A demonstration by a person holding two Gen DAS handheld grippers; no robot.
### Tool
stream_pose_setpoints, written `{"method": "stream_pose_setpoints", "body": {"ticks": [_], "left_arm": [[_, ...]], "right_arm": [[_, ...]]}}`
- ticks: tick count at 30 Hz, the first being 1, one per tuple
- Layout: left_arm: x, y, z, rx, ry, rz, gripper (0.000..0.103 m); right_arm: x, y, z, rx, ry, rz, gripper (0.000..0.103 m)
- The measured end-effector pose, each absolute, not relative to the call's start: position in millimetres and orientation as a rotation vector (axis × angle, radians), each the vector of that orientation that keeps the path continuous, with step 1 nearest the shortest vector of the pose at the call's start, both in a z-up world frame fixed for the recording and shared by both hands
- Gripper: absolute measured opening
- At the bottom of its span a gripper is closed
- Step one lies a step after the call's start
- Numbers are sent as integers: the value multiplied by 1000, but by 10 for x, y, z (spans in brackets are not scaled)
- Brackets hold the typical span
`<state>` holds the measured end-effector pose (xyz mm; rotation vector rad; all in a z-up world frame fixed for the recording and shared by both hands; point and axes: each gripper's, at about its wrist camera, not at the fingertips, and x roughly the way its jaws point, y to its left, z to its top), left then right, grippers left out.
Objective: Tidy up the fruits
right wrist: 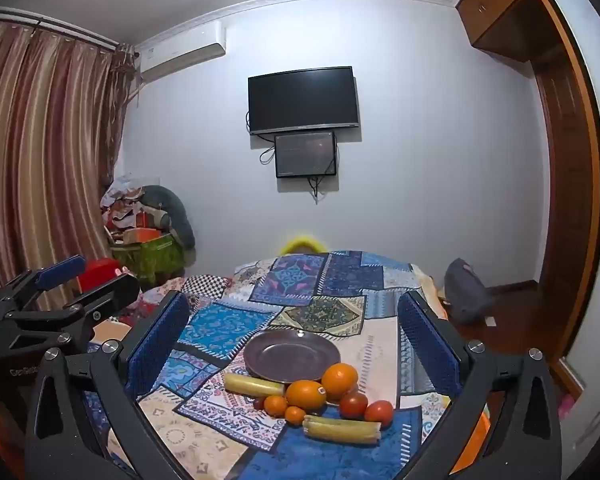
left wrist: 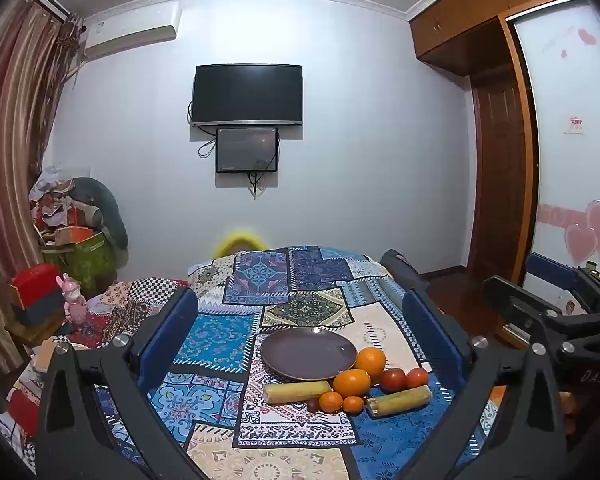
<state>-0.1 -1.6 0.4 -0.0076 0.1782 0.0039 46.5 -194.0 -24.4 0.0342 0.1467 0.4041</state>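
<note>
A dark purple plate (left wrist: 308,354) (right wrist: 292,356) lies empty on the patchwork cloth. In front of it lies a cluster of fruit: two large oranges (left wrist: 352,382) (right wrist: 339,370), two small mandarins (left wrist: 331,402) (right wrist: 275,405), two tomatoes (left wrist: 393,379) (right wrist: 379,412), a small dark fruit (right wrist: 259,403), and two yellow-green cane pieces (left wrist: 296,392) (right wrist: 342,429). My left gripper (left wrist: 300,308) is open, above and behind the fruit, holding nothing. My right gripper (right wrist: 294,312) is open and empty too. Each gripper shows at the edge of the other's view.
The patchwork cloth (left wrist: 260,428) covers a table or bed. A cluttered pile and red boxes (left wrist: 36,284) stand at the left by the curtain. A wardrobe (left wrist: 500,160) is at the right. A TV (left wrist: 247,94) hangs on the far wall.
</note>
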Motion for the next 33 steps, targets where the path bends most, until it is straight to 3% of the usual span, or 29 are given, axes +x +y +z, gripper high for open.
{"method": "stream_pose_setpoints", "body": {"ticks": [33], "left_arm": [[14,3,-39,-8,187,-9,103]], "right_arm": [[443,-1934,-247,42,137,409,103]]}}
